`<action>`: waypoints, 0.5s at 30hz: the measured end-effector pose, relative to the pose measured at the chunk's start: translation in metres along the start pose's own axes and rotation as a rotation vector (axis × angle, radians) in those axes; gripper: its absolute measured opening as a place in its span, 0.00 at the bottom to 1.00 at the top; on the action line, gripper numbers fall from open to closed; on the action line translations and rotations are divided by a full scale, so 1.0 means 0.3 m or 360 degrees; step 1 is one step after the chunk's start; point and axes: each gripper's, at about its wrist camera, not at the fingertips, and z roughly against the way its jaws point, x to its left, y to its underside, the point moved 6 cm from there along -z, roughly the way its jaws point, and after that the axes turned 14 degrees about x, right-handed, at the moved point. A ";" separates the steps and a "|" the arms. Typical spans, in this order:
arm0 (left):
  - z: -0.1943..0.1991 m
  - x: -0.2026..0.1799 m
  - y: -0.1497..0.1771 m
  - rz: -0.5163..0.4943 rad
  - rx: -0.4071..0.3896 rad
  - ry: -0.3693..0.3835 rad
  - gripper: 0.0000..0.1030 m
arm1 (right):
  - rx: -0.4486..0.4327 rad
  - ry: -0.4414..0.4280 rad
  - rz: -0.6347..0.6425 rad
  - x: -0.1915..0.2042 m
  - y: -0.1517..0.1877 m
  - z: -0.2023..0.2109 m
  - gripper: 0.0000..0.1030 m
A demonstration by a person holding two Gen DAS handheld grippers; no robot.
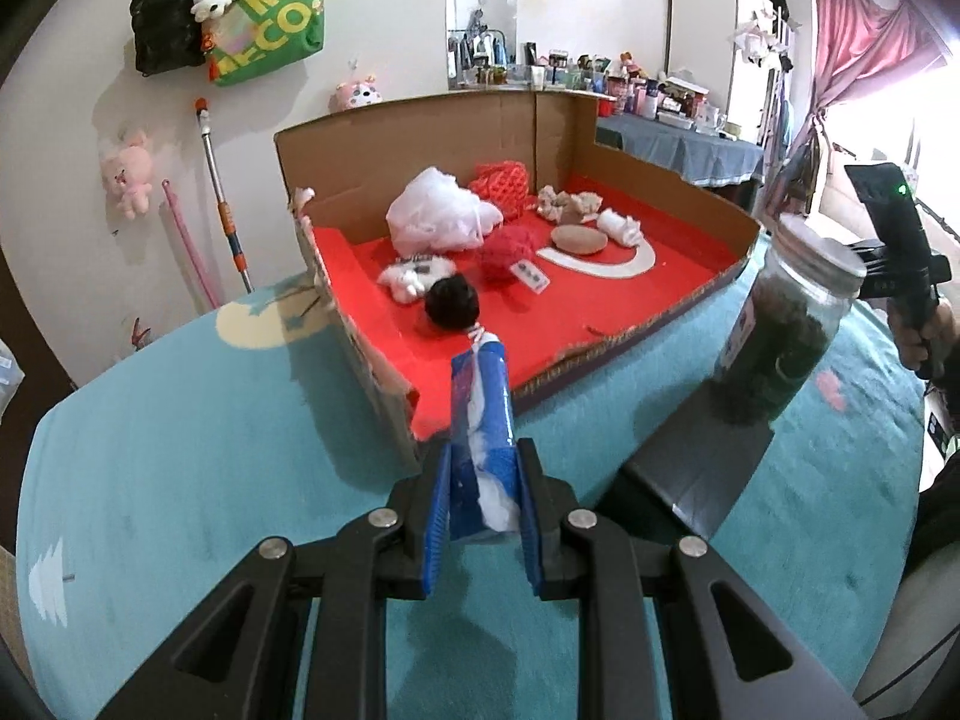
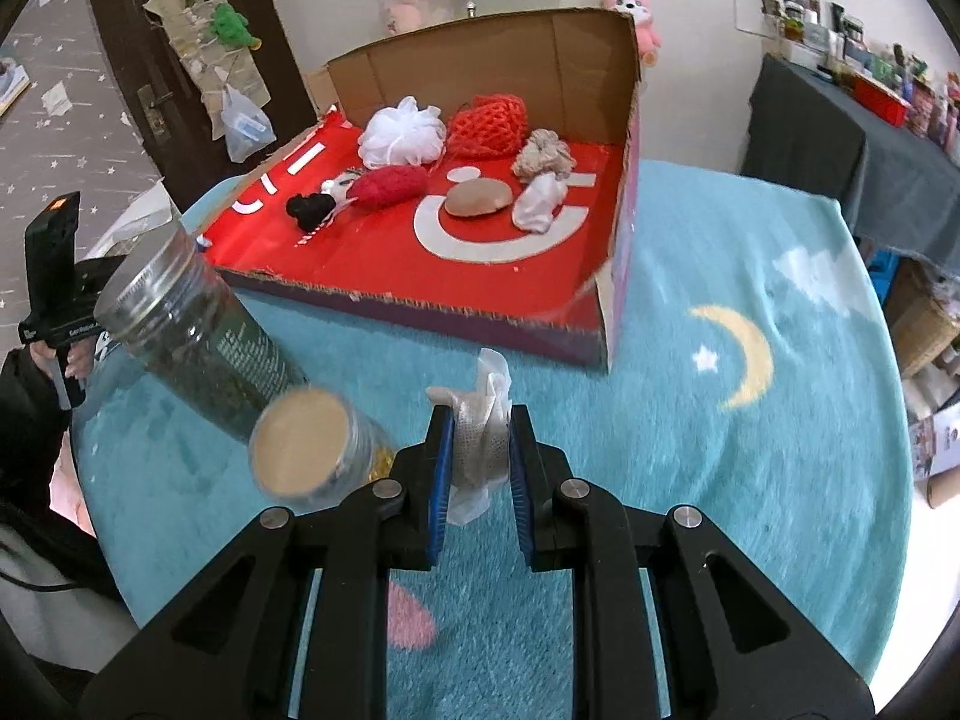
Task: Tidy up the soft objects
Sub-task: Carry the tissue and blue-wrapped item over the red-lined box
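Observation:
In the left wrist view my left gripper (image 1: 485,450) is shut on a blue packet (image 1: 480,384) with white fluff showing, held above the teal cloth at the near corner of the cardboard box (image 1: 420,120). In the right wrist view my right gripper (image 2: 480,420) is shut on a white-and-beige mesh pouch (image 2: 489,384), in front of the box (image 2: 480,54). On the box's red floor lie a white mesh puff (image 2: 399,132), a red net ball (image 2: 489,126), a red knitted piece (image 2: 390,186), a black pompom (image 2: 309,210), a beige pad (image 2: 477,199), a white sock (image 2: 537,204) and a scrunchie (image 2: 543,159).
A glass jar (image 1: 780,324) with dark contents and a metal lid stands right of the box, on a dark slab (image 1: 690,468). It shows tilted (image 2: 198,312) in the right wrist view, beside a beige-lidded jar (image 2: 300,450). A hand (image 1: 924,330) grips the other tool's handle. The round table has a teal cloth (image 2: 750,450).

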 end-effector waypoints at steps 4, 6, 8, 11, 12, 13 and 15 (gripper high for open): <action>0.006 -0.017 -0.049 -0.0026 -0.0011 0.0036 0.21 | -0.0018 -0.0022 0.0039 0.012 -0.048 0.020 0.16; 0.006 -0.035 -0.088 -0.0036 -0.0013 0.0081 0.21 | -0.0034 -0.0043 0.0058 0.024 -0.084 0.029 0.16; 0.000 -0.057 -0.131 -0.0051 -0.0005 0.0109 0.21 | -0.0050 -0.0057 0.0084 0.040 -0.125 0.036 0.16; -0.022 -0.090 -0.205 -0.0051 0.0038 0.0149 0.21 | -0.0044 -0.0062 0.0123 0.068 -0.196 0.023 0.16; -0.031 -0.108 -0.234 -0.0056 0.0055 0.0166 0.21 | -0.0034 -0.0051 0.0130 0.075 -0.219 0.013 0.16; -0.039 -0.126 -0.264 -0.0064 0.0068 0.0168 0.21 | -0.0004 -0.0050 0.0141 0.084 -0.246 -0.006 0.16; -0.062 -0.166 -0.323 -0.0094 0.0112 0.0171 0.22 | 0.0045 -0.0036 0.0139 0.087 -0.287 -0.040 0.17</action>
